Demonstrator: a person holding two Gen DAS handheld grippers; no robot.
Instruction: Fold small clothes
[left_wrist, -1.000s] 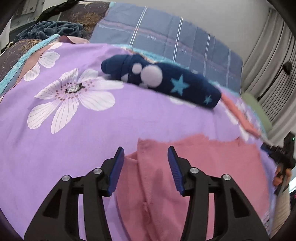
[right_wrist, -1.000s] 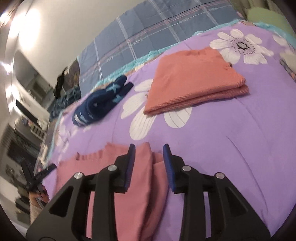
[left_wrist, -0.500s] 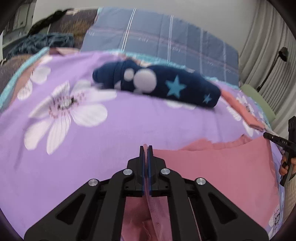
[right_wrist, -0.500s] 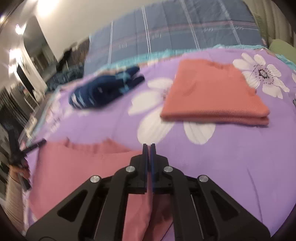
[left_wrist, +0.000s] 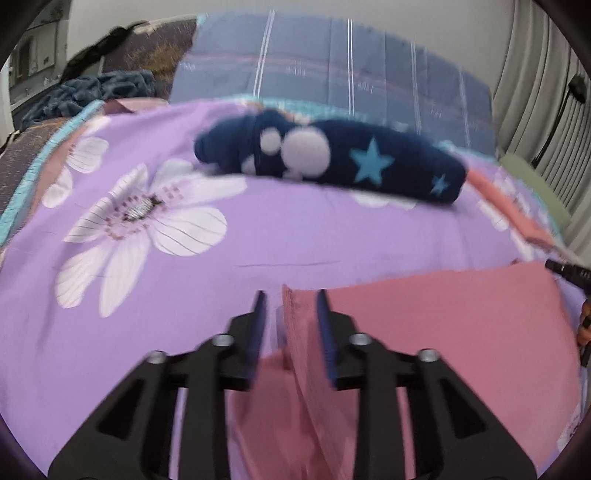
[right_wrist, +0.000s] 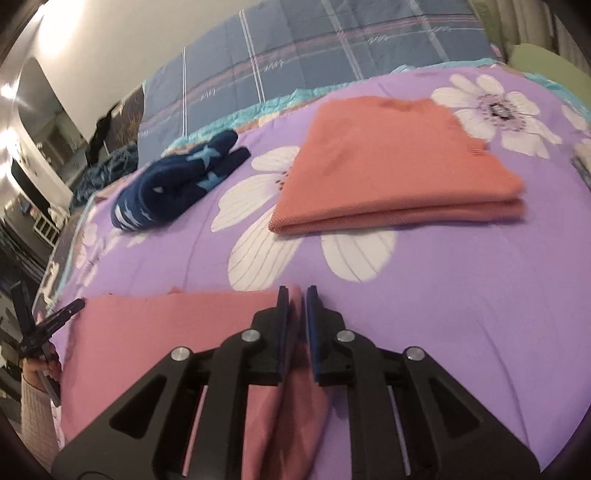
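Left gripper (left_wrist: 290, 325): my jaws have just been opening; they stand apart with a raised edge of the pink garment (left_wrist: 461, 325) between them, and I cannot see either pad pressing on it; I judge this a release at the end of a fold.
Right gripper (right_wrist: 294, 325): my jaws have just been opening a little and are now only narrowly parted; the opposite edge of the garment stands in the slot, and I cannot tell whether the pads touch it.
Pink garment: lower centre of both views, spread flat on the purple floral bedspread (left_wrist: 295, 236) between my two tools.
Orange folded garment (right_wrist: 388, 173): upper right of the right view; seemingly set aside as finished.
Navy star-patterned garment (left_wrist: 332, 158): upper centre of the left view, apart from my working space.
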